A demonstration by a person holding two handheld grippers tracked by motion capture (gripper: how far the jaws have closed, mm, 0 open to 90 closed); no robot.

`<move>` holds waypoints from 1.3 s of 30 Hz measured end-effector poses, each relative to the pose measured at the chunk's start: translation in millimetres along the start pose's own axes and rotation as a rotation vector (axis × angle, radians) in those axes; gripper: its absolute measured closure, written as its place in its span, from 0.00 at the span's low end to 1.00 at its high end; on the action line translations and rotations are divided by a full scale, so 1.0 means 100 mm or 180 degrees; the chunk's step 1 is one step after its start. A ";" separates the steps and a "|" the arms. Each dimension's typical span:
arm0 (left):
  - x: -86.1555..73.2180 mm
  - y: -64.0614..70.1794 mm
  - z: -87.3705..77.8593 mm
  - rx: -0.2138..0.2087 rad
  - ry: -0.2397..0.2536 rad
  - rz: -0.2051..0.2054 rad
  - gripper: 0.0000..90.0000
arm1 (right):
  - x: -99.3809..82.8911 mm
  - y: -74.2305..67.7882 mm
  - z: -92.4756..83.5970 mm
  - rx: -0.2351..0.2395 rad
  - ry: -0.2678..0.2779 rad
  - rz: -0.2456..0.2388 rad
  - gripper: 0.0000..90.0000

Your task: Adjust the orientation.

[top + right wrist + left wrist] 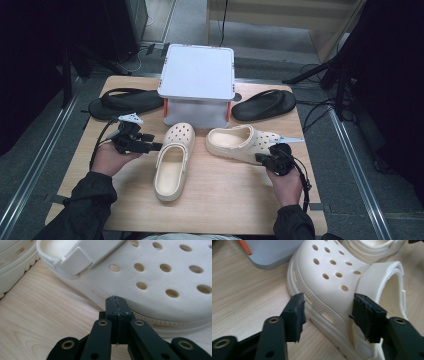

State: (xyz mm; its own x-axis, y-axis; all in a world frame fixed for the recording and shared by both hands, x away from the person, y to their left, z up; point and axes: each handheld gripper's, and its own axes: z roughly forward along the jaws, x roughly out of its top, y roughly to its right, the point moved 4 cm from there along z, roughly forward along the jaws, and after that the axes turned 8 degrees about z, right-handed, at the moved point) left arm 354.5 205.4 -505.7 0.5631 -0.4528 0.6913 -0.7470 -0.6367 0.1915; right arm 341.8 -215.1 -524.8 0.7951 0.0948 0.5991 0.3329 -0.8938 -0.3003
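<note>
Two cream clogs lie on the wooden table. The left clog point(172, 165) points toward the box, and the right clog point(237, 142) lies crosswise with its toe to the right. My left gripper point(155, 146) is open at the left clog's side. In the left gripper view its jaws point(328, 302) straddle that clog's rim and strap point(372, 277) without visibly pressing. My right gripper point(261, 157) is shut and empty, and its closed tips point(117, 300) sit right at the perforated toe side of the right clog point(155, 272).
A white box with a grey base and orange corners point(197, 75) stands behind the clogs. A black sandal point(125, 102) lies at the back left and another point(262, 104) at the back right. Bare wood point(225, 200) spreads in front of the clogs.
</note>
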 end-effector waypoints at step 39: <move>-0.32 0.14 -0.28 0.0142 0.0100 -0.0170 0.60 | 0.48 -0.90 0.63 0.0288 0.0036 -0.0491 1.00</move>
State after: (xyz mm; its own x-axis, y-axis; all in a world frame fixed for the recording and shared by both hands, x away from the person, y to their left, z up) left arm 316.3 228.8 -505.5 0.5898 -0.3981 0.7026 -0.6994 -0.6868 0.1979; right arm 382.4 -102.6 -515.8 0.7255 0.2223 0.6513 0.4951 -0.8260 -0.2696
